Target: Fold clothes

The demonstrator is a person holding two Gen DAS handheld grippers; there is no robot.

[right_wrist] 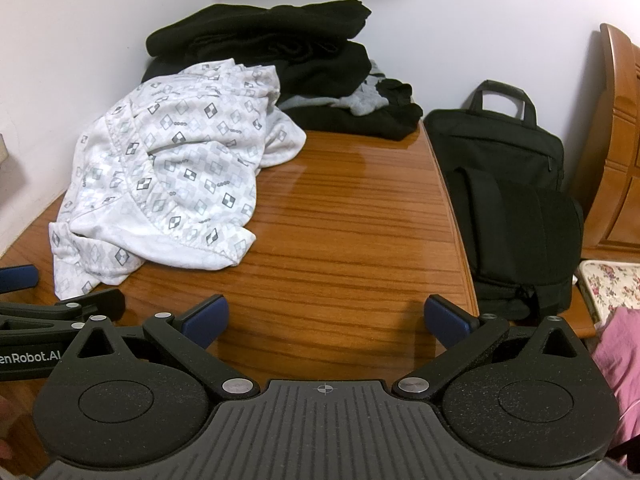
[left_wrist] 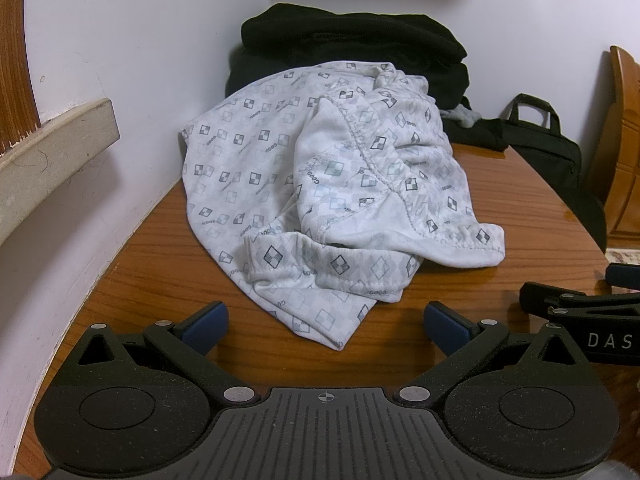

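table [right_wrist: 352, 216]: I saw a wooden top running back to the white wall, bare along its right edge and most of its near edge.
black bag [right_wrist: 508, 208]: stood off the table's right edge, touching it, handle up.
black clothes [right_wrist: 276, 48]: were piled in the far corner against the wall; a bit of grey fabric [right_wrist: 360, 100] stuck out on the pile's right side.
patterned garment [left_wrist: 320, 184]: white with small checked diamonds, was crumpled in a heap on the left half of the table, its back end lying against the black pile, one hemmed end reaching toward the near edge. Unfolded as I saw it.
left gripper [left_wrist: 326, 322]: I had its fingers spread wide, holding nothing, just short of the garment's nearest end, above the near edge.
right gripper [right_wrist: 326, 318]: also spread wide and empty, over bare wood near the near right corner, well apart from the garment.
spacing: the two grippers sat side by side, close, each catching the other at the frame edge.
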